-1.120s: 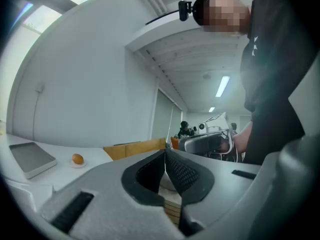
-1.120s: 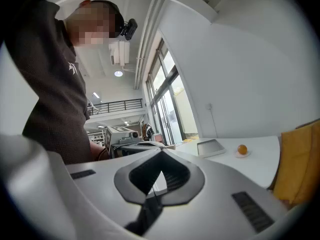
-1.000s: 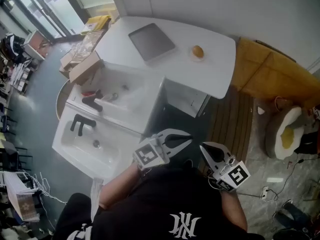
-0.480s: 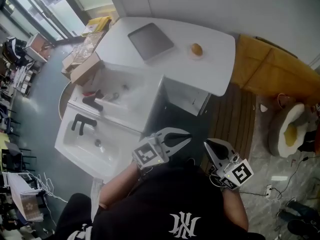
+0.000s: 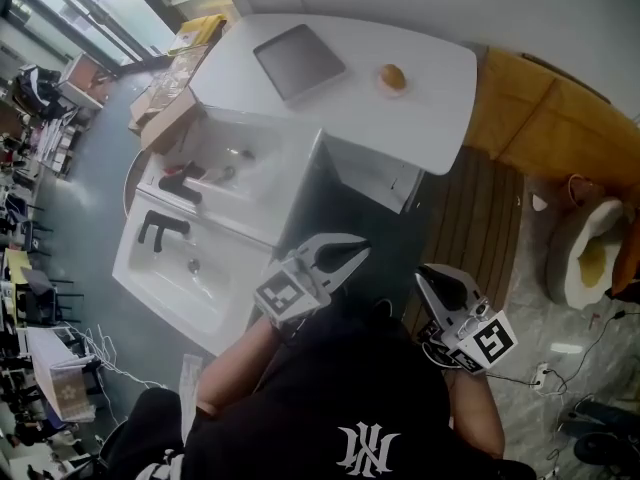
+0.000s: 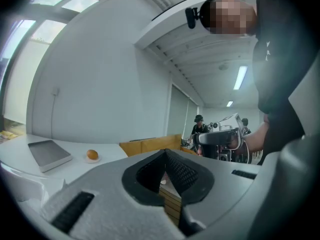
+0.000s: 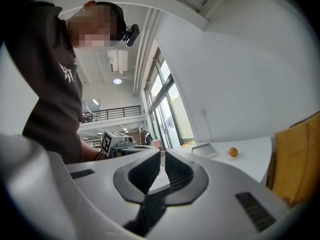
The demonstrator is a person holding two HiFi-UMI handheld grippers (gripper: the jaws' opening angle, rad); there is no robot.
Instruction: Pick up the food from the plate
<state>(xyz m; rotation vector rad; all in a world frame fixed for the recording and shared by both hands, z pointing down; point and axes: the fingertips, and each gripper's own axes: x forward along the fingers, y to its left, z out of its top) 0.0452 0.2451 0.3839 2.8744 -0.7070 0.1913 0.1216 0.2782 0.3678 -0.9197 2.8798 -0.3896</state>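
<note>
Orange-brown rounded food sits on a small white plate; left tongs and right tongs closed, empty.

The counter lies bare all round the plate; the grey tray sits well apart to its left, the wall near behind. Approach from the floor runs between sink unit and yellow bench.
</note>
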